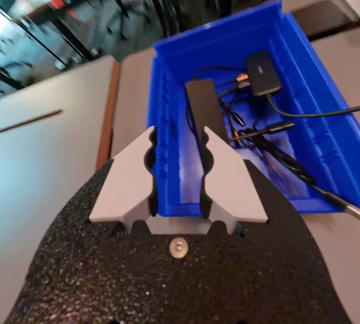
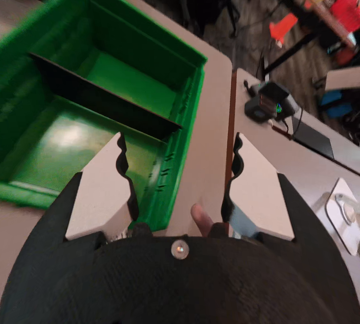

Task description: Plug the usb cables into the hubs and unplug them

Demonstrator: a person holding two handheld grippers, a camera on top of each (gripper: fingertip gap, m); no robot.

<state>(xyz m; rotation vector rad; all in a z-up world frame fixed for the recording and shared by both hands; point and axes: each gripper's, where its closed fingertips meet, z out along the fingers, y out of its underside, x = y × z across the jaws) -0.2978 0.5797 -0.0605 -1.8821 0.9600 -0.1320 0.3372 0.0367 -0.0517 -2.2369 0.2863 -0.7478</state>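
- Hub: a dark, rounded block lying in the far right part of the blue bin, seen only in the left wrist view.
- Cables: a loose black tangle beside the hub on the bin floor; an orange-tipped plug sits against the hub's left edge, and one cable runs out over the right rim.
- Divider: a black panel standing lengthwise in the blue bin, left of the cables.
- Left gripper: fingers apart, holding nothing, over the bin's near left corner.
- Right gripper: fingers spread wide, empty, above the table.
- Green bin: seen only in the right wrist view, split by a black partition.
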